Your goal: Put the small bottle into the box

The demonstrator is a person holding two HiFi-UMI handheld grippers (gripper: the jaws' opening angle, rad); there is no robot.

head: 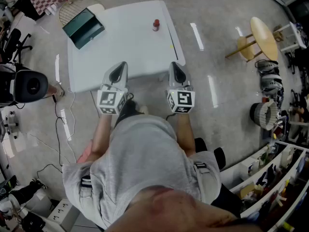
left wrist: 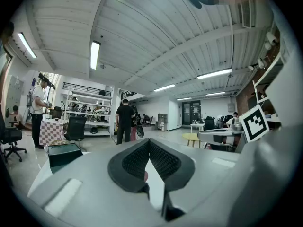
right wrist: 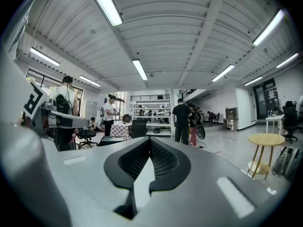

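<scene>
A small bottle (head: 155, 25) with a red cap stands upright near the far right edge of the white table (head: 130, 47). A dark green box (head: 83, 28) sits open at the table's far left corner; it also shows in the left gripper view as the box (left wrist: 64, 153). Over the table's near edge, my left gripper (head: 120, 66) and right gripper (head: 175, 66) are held side by side, level, both well short of the bottle and box. Each has its jaws shut with nothing in them, as the left gripper (left wrist: 148, 143) and right gripper (right wrist: 150, 143) show in their own views.
A round wooden side table (head: 264, 36) stands to the right, and shelves (head: 270, 178) crowd the lower right. A camera on a stand (head: 29, 86) and floor cables (head: 60, 124) lie to the left. Several people stand far off, such as a person in black (left wrist: 125, 122).
</scene>
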